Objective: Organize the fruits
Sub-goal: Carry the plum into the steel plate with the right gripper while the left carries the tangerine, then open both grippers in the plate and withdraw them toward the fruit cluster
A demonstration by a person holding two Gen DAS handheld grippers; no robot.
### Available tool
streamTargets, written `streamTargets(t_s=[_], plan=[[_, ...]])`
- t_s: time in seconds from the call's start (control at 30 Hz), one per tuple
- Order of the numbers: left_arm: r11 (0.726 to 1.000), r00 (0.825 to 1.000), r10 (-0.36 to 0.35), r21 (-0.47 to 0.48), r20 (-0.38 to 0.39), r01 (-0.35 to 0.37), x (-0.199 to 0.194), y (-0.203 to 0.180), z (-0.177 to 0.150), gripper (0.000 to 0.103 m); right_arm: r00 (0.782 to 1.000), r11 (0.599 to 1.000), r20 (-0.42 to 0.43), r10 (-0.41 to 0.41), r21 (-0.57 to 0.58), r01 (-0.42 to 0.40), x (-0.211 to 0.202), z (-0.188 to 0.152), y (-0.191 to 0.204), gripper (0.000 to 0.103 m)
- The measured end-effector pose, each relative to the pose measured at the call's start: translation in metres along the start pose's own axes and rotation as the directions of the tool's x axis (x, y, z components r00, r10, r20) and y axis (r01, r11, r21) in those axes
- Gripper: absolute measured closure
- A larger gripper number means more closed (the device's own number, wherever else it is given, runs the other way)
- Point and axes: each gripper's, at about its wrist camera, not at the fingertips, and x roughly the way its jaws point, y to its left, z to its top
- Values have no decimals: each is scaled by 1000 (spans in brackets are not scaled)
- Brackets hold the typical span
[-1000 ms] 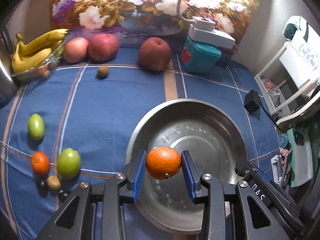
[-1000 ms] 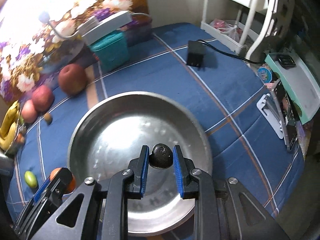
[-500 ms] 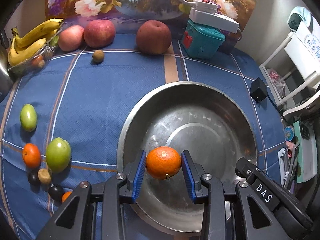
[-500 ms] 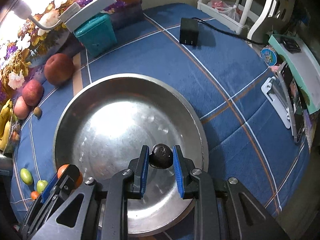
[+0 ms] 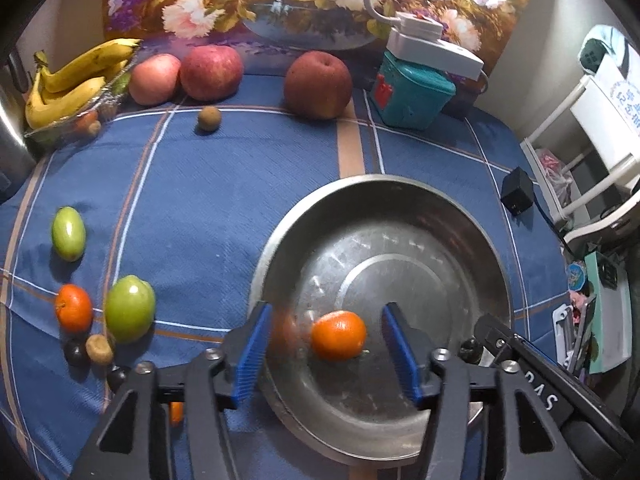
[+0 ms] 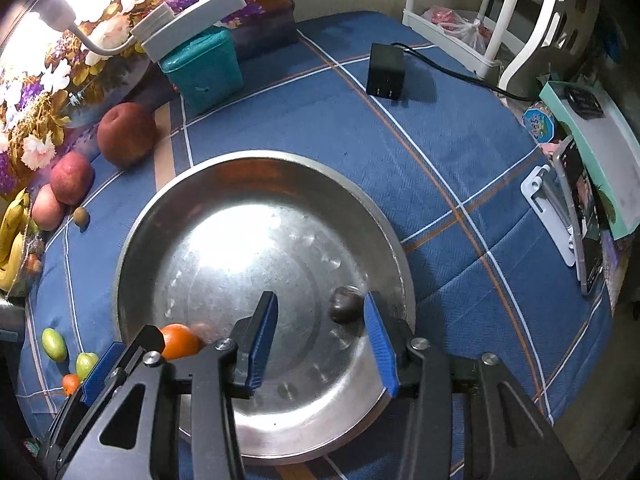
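Two fruits sit loose between spread fingers: your left gripper (image 5: 330,354) is wide open around the orange (image 5: 338,335), your right gripper (image 6: 320,338) equally wide beside the dark fruit (image 6: 345,304), which nearly touches its right finger. Both lie in the steel bowl (image 6: 168,208). Withdraw crookedly and a finger may knock one rolling. Rims curve just beneath your claws; ahead is open cloth.

Scuffed shiny metal bowl (image 5: 472,236) on matt woven cloth (image 5: 208,208).

Bare bowl (image 6: 248,216) floor beyond orange (image 5: 338,335) and dark fruit (image 6: 345,304).
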Motion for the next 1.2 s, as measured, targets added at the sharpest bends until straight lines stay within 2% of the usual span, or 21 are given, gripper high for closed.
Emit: streamTargets(t_s=[0.07, 0.17, 0.2, 0.27, 0.33, 0.5, 0.7, 0.73, 0.77, 0.8, 0.97, 1.2], plan=[[1000, 1000, 13, -14, 5, -13, -2, 4, 1, 35, 1000, 1000, 2, -2, -1, 2, -3, 1, -1, 55], [999, 999, 40, -29, 12, -39, -4, 10, 1, 29, 1000, 1000, 5, 0, 5, 0, -6, 2, -3, 42], [998, 999, 51, -32, 15, -50, -5, 12, 1, 27, 1000, 1000, 8, 3, 6, -3, -7, 2, -4, 41], [996, 997, 80, -44, 23, -79, -6, 17, 0, 22, 1000, 1000, 11, 8, 4, -8, -10, 2, -4, 41], [992, 993, 112, -59, 28, -110, -8, 24, 0, 11, 1000, 1000, 12, 6, -4, -6, -11, 2, -2, 41], [977, 980, 194, -93, 41, -190, -10, 43, -1, 0, 1000, 1000, -2, 7, -30, -7, -9, 0, 3, 41], [953, 963, 267, -159, 28, -259, -11, 75, -5, 0, 999, 996, -28, 21, -85, -24, -2, -4, 16, 39], [948, 961, 276, -172, 28, -267, -12, 80, -6, 0, 999, 995, -32, 23, -95, -26, -1, -5, 19, 34], [945, 959, 282, -183, 27, -272, -13, 85, -7, 0, 999, 994, -36, 27, -103, -30, 0, -5, 21, 20], [940, 957, 288, -197, 28, -278, -14, 89, -8, 0, 999, 993, -36, 30, -110, -34, 1, -6, 23, 13], [922, 946, 321, -239, 41, -303, -21, 108, -12, 0, 999, 990, -44, 23, -135, -29, 5, -9, 29, 13], [919, 937, 345, -220, 51, -327, -27, 118, -18, 0, 999, 990, -46, 20, -139, -26, 5, -8, 29, 13]])
